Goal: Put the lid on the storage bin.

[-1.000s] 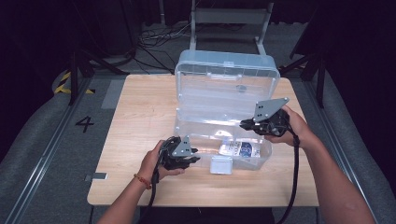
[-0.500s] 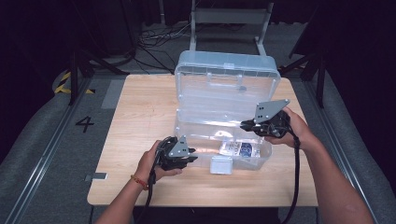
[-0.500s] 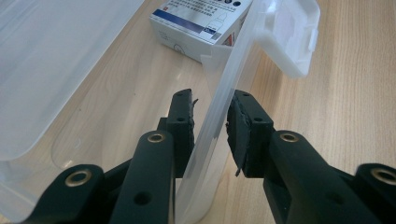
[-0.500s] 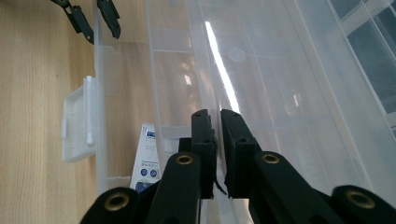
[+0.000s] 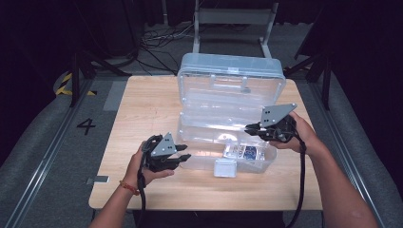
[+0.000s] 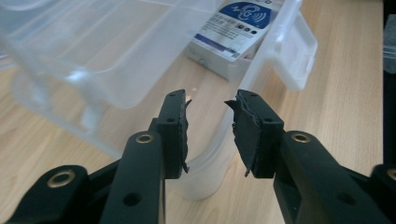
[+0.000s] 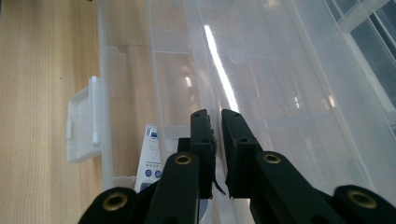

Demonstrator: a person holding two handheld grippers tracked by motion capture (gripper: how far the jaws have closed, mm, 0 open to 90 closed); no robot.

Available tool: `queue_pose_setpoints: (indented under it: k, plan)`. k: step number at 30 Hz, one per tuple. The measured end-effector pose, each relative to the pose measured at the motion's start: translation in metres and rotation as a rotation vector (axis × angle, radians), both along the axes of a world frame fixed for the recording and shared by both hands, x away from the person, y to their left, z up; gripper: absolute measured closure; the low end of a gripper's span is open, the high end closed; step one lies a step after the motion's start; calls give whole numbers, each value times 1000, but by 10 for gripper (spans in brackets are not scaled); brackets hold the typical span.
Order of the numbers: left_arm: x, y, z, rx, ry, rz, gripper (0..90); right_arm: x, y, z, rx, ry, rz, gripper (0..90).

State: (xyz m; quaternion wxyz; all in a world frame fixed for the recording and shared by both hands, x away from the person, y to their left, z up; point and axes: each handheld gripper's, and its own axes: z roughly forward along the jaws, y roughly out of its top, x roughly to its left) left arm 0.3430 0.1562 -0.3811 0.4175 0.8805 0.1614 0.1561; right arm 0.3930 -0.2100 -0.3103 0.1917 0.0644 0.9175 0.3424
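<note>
Between the right tool's (image 7: 217, 154) nearly shut jaws sits the tray (image 7: 261, 93) rim.

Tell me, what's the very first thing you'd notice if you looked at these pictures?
A big see-through plastic box sits open in the middle of the wooden table, its lid standing up at the back. A small blue-and-white packet lies inside near the front. The right gripper is pinched on a clear insert tray inside the box, while the left gripper waits open by the box's front left corner.
</note>
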Motion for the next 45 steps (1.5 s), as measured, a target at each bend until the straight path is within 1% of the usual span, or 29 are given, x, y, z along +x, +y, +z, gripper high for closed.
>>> queue_pose_setpoints:
  k: [3,4,5,7,9,11,12,13,14,15,17,18,19,20,22,23,25,26,29,30,31,32,33,34,36,39,41,42,45]
  plan:
    - [3,15,9,-71,1,39,632,0,-1,-1,9,-2,0,842]
    - [3,17,12,-74,-9,55,626,-1,-1,-1,12,-2,-1,842]
    - [3,17,12,-74,-9,55,620,-1,-1,-1,12,-2,-1,842]
    - [6,19,16,-90,-19,91,603,-1,-1,-2,16,-2,-3,840]
    - [9,21,20,-102,-25,98,598,-1,-2,-2,19,-1,-3,839]
    - [11,24,25,-135,-32,120,594,-1,-2,-3,22,-5,-1,839]
    - [13,24,28,-147,-37,132,608,-2,-2,-3,23,-6,1,839]
    - [15,25,32,-158,-46,141,663,-2,-2,-3,23,-5,1,838]
    - [18,26,37,-180,-45,139,674,-2,-2,-4,24,-6,1,838]
    - [21,27,40,-190,-42,142,676,-2,-3,-4,24,-7,1,837]
    - [28,29,48,-226,-35,159,675,-2,-3,-4,26,-8,2,835]
    - [32,29,54,-244,-39,165,689,-3,-3,-4,27,-9,1,835]
    - [35,28,57,-251,-40,170,720,-3,-3,-5,30,-11,1,833]
    - [39,27,59,-257,-39,178,727,-3,-3,-5,31,-14,1,833]
    - [42,26,61,-248,-43,190,745,-3,-3,-5,33,-13,0,832]
    - [45,23,63,-241,-52,215,745,-4,-3,-5,33,-14,-1,832]
    - [53,17,62,-222,-47,235,785,-4,-3,-5,31,-17,-4,830]
    - [55,14,61,-216,-51,234,797,-5,-4,-5,28,-22,-4,830]
    - [63,8,60,-230,-45,221,827,-6,-4,-7,32,-21,-5,830]
    - [66,6,60,-239,-45,230,847,-6,-3,-7,35,-21,-5,829]
    - [68,6,61,-237,-45,227,879,-6,-3,-7,36,-22,-3,829]
    - [70,4,61,-226,-41,228,895,-6,-3,-8,36,-22,-1,829]
    - [72,1,61,-208,-49,246,897,-7,-4,-8,37,-25,0,828]
    - [74,-1,61,-203,-51,264,897,-7,-4,-8,38,-27,-3,828]
    - [79,-2,61,-214,-41,267,898,-7,-5,-9,43,-27,-4,829]
    - [84,-3,63,-230,-40,282,898,-9,-5,-10,50,-27,-4,828]
    - [86,-3,63,-237,-44,290,898,-10,-6,-11,54,-26,-6,828]
    - [88,-3,64,-256,-42,293,898,-11,-6,-12,57,-25,-5,827]
    - [90,-2,66,-257,-56,306,898,-13,-6,-15,61,-26,-4,826]
